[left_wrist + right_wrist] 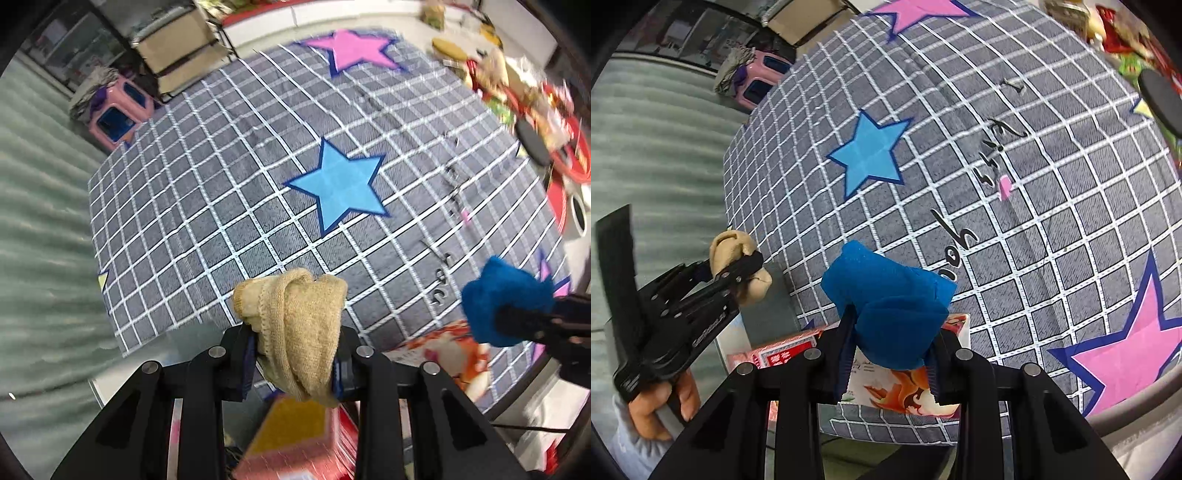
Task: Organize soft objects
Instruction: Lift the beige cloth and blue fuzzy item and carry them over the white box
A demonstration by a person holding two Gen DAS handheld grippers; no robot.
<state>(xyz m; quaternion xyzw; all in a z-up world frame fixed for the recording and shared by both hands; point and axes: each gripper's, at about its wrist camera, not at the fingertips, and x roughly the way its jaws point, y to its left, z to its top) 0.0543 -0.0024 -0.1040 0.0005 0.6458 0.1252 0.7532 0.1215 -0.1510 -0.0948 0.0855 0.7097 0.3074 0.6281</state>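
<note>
grey checked cloth (229, 206) with stars covers the table. left gripper (295, 354) pinches a beige knit (299, 328) above the near edge; right gripper (890, 354) clamps a blue cloth (890, 310) (fuzzy) over a red box (916, 395).

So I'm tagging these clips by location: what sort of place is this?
Probably a lived-in home room, maybe a bedroom: a grid-and-star printed bedsheet covers the work surface, a pink plastic stool stands beyond it, and household clutter crowds one edge.
</note>
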